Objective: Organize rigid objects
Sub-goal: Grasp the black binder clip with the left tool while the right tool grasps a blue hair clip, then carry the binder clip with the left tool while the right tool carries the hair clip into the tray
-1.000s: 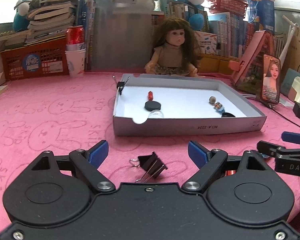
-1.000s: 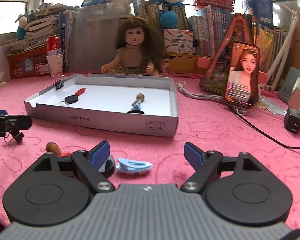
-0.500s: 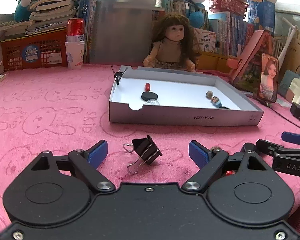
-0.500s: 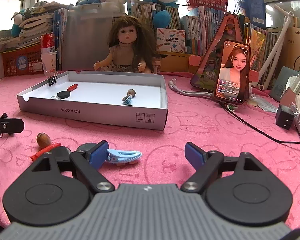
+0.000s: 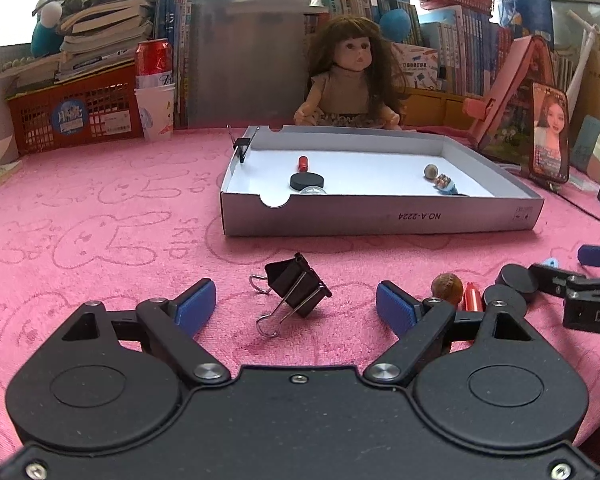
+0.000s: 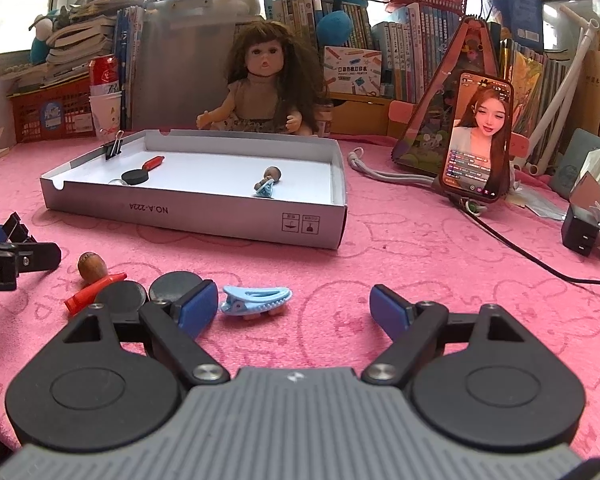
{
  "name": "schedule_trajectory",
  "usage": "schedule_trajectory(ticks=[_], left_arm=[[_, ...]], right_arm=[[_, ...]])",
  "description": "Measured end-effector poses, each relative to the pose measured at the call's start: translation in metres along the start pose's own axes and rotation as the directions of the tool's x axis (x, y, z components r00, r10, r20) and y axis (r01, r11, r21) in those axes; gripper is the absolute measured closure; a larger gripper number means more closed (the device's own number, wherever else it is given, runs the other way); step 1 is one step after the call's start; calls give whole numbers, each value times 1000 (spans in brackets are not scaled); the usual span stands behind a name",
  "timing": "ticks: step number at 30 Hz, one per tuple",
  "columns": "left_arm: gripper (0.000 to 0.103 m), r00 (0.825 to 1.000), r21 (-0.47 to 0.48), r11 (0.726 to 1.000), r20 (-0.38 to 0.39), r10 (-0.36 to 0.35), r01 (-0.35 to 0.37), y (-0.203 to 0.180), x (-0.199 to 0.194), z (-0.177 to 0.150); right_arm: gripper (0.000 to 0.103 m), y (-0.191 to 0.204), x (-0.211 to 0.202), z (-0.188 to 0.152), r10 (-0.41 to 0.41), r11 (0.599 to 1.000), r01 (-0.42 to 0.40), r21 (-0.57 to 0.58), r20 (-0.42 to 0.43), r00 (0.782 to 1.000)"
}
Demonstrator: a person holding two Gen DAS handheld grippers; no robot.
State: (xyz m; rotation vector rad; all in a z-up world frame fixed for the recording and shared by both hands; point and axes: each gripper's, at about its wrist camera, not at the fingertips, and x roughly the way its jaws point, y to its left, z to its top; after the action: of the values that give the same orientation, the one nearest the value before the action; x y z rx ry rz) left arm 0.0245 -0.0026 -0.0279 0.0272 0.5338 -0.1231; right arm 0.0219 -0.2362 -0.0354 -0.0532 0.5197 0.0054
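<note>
A black binder clip (image 5: 296, 286) lies on the pink cloth between the fingers of my open left gripper (image 5: 296, 310). My open right gripper (image 6: 292, 308) has a light blue hair clip (image 6: 256, 299) lying just inside its left finger. Left of it lie two black discs (image 6: 176, 285), a red cap (image 6: 94, 288) and a brown acorn (image 6: 93, 266). The grey shallow box (image 5: 380, 216) behind holds a black disc (image 5: 307, 180), a red piece (image 5: 302, 163), an acorn (image 5: 431, 171) and a small blue clip (image 5: 446, 186). A binder clip (image 5: 242, 148) is clipped on its left wall.
A doll (image 5: 352, 76) sits behind the box. A phone on a stand (image 6: 478, 136) and a cable (image 6: 540, 256) are at the right, a black charger (image 6: 582, 230) further right. Red basket (image 5: 76, 114), cup with can (image 5: 156, 96) and books line the back.
Both grippers have drawn back from the box. The binder clip now sits further forward between the left fingers. The hair clip and discs show more fully by the right gripper.
</note>
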Motion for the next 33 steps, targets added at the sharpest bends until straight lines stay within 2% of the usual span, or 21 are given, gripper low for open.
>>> schedule_trajectory(ticks=[4,7,11,14,16,19,33], left_arm=[[37,1000,-21,1000,17,-13,14,3,-5,1],[45,999,-30,999,40,-25,26,3,-10,3],[57,998,5,1000,55,-26,26,-2,-13,5],[67,998,7,1000,53,-23,23,-5,-13,5],[75,998,20,1000,63,-9,7,-7,-14,5],[80,998,37,999,69,-5,3,-8,-15,5],[84,997,47,999,78,-10,6,-9,-22,7]], right_arm=[[15,-2,0,0,21,1000,-21,5,-3,1000],[21,-2,-1,2,41,999,-41,-5,-2,999],[28,1,-4,3,63,997,-63,-35,3,998],[41,2,-5,3,85,996,-85,-31,-6,996],[54,3,-6,3,94,995,-94,-26,-4,996],[60,5,-8,2,102,994,-102,-34,-1,995],[61,4,-14,9,96,995,-96,-13,42,994]])
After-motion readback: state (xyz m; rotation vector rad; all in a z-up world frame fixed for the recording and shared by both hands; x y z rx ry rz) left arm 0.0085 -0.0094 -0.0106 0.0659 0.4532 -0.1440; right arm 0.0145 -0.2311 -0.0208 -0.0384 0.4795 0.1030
